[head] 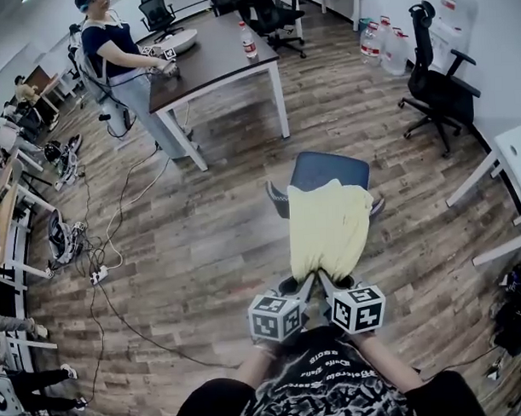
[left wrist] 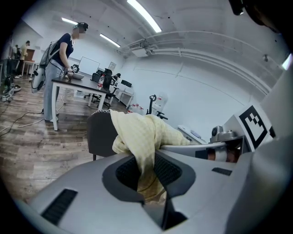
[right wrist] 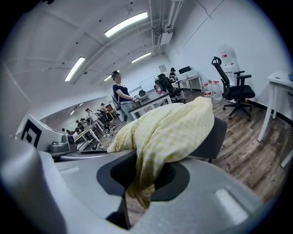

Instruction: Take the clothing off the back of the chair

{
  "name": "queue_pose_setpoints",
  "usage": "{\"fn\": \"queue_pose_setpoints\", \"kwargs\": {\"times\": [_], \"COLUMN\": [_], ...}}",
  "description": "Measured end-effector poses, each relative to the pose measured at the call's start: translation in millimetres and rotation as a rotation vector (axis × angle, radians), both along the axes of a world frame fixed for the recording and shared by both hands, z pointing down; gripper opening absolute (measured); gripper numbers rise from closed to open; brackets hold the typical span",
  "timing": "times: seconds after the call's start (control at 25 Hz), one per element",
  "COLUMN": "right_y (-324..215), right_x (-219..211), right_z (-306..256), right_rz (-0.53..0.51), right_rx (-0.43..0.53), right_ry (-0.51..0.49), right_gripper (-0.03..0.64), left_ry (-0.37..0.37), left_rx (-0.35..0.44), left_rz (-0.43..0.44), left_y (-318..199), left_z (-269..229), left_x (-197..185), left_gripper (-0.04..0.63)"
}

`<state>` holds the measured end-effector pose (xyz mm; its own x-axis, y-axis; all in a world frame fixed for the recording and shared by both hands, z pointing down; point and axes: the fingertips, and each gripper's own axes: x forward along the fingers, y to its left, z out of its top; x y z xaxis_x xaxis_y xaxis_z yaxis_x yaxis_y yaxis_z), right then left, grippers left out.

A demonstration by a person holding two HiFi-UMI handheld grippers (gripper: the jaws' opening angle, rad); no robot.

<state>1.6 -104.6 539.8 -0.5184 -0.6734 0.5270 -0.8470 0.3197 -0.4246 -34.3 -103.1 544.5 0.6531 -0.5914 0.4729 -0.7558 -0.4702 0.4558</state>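
At the near side of the chair (head: 329, 170), the yellow checked garment (head: 329, 230) hangs over the top of the backrest and runs down toward the person holding the tools. Its far part covers the backrest; its near edge is gathered to a narrow neck where both grippers meet.

Left gripper (head: 308, 285): jaws nearly closed, pads pressed on a bunched fold of the yellow cloth. Its own view shows the fabric passing between the ribbed pads and hanging out below them.

Right gripper (head: 325, 283): the same condition, with jaws drawn narrow and clamped on a fold of the garment that drops through the gap. The two grippers sit just beside each other, tips angled inward.

The garment is in contact with the chair and is not free of it. The chair's dark seat shows beyond the cloth.

Surroundings: wood-plank floor (head: 211, 247); a dark table (head: 213, 64) well behind, with a bottle (head: 249, 41) on it and a person (head: 110, 46) standing at its end; a black office chair (head: 439, 81) to the right.
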Motion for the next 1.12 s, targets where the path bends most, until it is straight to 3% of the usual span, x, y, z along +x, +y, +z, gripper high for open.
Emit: {"fn": "queue_pose_setpoints", "kwargs": {"times": [0.52,1.12], "right_y": [26.8,67.2], "right_x": [-15.9,-34.0], "right_z": [-11.6,-13.5], "right_rz": [-0.018,-0.032], "right_rx": [0.053,0.06], "right_ry": [0.039,0.055], "right_gripper": [0.064,0.064], "left_ry": [0.027,0.026], "left_rx": [0.057,0.062], "left_rz": [0.002,0.014], "left_y": [26.0,66.6], "left_z": [-9.2,-8.8], "left_x": [-15.5,-32.3], "left_gripper": [0.075,0.075]}}
